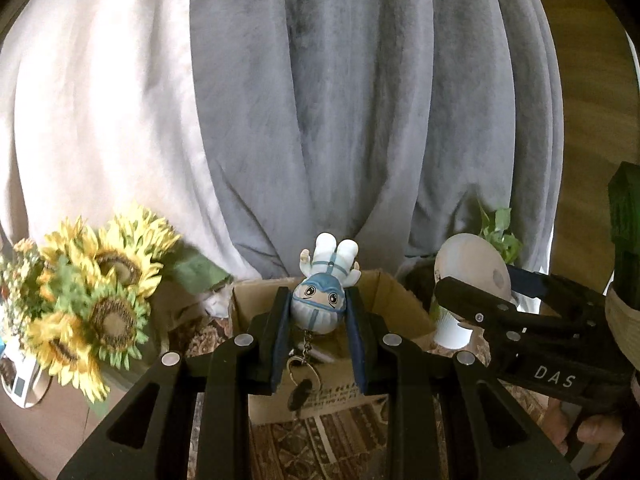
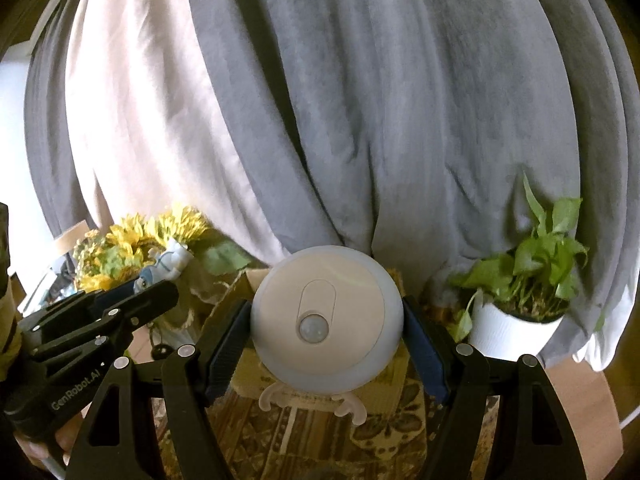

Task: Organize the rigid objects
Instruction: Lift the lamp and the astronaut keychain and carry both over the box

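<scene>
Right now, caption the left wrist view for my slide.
Left gripper holds astronaut keychain above cardboard box; sunflowers nearby.

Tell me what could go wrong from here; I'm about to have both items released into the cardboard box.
1. The left gripper pinches only the figurine keychain by its rounded head; it could slip, and its dangling key ring might snag the cardboard box rim.
2. The right gripper spans the round sensor light at its widest curve, so it could pop out.
3. Both grippers crowd the box and may collide.
</scene>
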Demonstrator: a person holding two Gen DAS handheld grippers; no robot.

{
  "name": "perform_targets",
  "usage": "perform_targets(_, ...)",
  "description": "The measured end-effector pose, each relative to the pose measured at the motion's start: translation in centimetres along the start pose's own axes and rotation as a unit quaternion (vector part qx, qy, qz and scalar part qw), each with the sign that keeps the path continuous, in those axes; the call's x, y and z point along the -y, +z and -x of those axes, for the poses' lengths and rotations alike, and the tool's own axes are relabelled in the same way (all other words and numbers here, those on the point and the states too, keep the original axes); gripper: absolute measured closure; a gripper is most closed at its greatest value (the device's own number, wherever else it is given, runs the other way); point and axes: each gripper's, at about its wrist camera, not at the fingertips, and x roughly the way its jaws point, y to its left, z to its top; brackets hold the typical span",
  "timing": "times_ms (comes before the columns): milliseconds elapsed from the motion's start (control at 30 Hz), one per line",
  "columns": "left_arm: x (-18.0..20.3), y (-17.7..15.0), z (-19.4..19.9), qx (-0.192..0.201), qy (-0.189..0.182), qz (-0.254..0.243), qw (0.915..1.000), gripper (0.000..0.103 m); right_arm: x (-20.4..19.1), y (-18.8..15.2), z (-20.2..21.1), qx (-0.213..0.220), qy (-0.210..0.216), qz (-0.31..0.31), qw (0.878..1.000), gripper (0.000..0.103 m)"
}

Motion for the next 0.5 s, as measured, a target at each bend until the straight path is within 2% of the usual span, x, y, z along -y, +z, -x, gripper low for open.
perform_targets(200, -0.5, 2.1, -1.5, -0.003, -0.001, -0.004, 1.0000, 0.076, 0.3, 2.1, -1.4, -0.003, 0.003, 0.005, 1.000, 0.028)
perform_targets(500, -1.7, 4.6, -5.1, -0.029, -0.005, 0.001, 0.9996, 0.076, 0.4, 4.8, -4.9, -0.034, 0.019, 0.011, 0.999, 0.028)
